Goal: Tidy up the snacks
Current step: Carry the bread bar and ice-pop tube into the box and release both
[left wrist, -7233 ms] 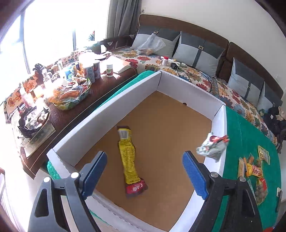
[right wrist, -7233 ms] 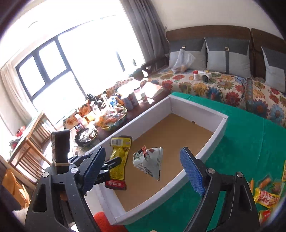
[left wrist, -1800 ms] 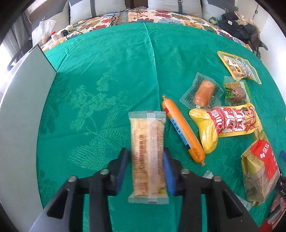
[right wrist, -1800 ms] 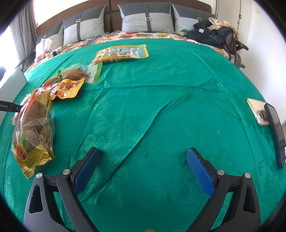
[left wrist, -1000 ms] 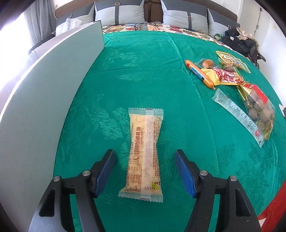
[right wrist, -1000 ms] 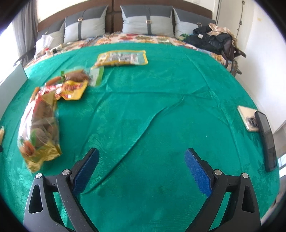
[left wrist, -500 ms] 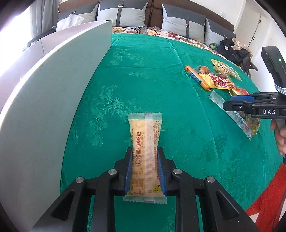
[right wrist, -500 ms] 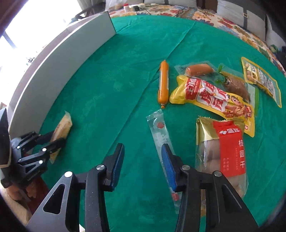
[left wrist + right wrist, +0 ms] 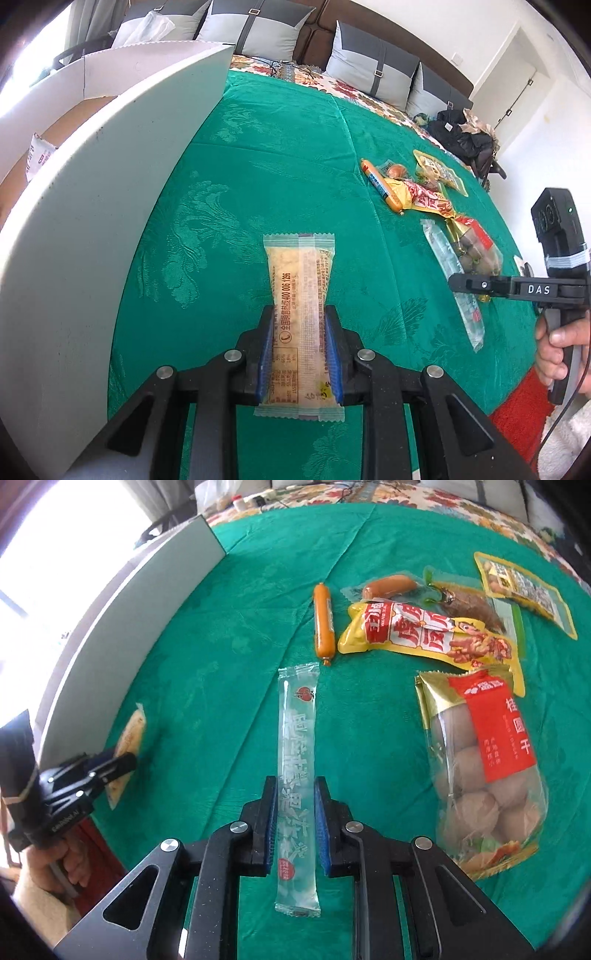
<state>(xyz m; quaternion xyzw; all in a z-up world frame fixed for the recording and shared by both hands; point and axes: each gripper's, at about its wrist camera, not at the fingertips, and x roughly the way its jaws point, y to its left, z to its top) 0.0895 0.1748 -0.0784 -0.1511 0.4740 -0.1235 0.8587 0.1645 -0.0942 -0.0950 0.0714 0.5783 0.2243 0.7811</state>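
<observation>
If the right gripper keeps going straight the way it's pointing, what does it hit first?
Probably the green tablecloth: the right gripper, shut on the long clear snack sachet, points steeply down at it. The orange sausage stick lies further ahead.

Each fisheye sat just behind its own tongs, tilted steeply down and close over the green cloth point(image 9: 280, 140), the left view facing along the white box wall point(image 9: 92, 229) toward the sofa, and both shared the clear stick packet point(image 9: 297, 738) and each other's tongs.

Grey cushions point(image 9: 369, 68) line the brown sofa point(image 9: 321, 18) — dark clothes point(image 9: 465, 142) heaped at its end.
</observation>
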